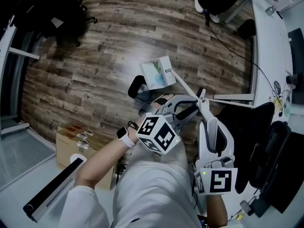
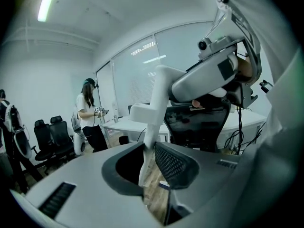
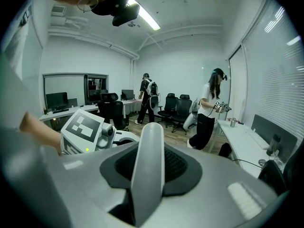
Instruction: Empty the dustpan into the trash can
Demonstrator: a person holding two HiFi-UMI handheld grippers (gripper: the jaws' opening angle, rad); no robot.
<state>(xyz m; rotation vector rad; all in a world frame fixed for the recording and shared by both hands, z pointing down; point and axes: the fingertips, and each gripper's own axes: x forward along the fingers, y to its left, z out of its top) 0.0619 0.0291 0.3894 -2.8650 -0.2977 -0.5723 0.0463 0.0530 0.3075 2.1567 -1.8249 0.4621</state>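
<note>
Carrying looks to be the step in hand: the dustpan [image 1: 158,73] hangs over the wood floor [image 1: 95,70] just above the middle of the head view, with a pale, green-tinted load in its tray. Its long white handle [image 1: 185,85] runs down and right to both tools. The left gripper [image 2: 148,155] has its jaws closed on the thin shaft, and the right gripper [image 3: 148,161] is clamped on the rounded upper end of the same handle, just beside it. No trash can shows for certain. A dark shape [image 1: 137,87] at the tray's lower left may be it, but I cannot tell.

To do this well, the tray should ride level with its mouth slightly up so nothing slides out, and the tip should wait until the lip is well over the can's rim. With both grips close together at one end, the far tray will probably swing easily, so slow moves suit.

Room lies open across the upper left and centre. Tighter spots are:
- a white leg [image 1: 232,98] just right of the grippers
- the black office chair [image 1: 266,141] at lower right
- the desk [image 1: 268,42] edge along the right side
- a cable [image 1: 230,49] trailing at upper right
- a cardboard box [image 1: 66,144] at lower left
</note>
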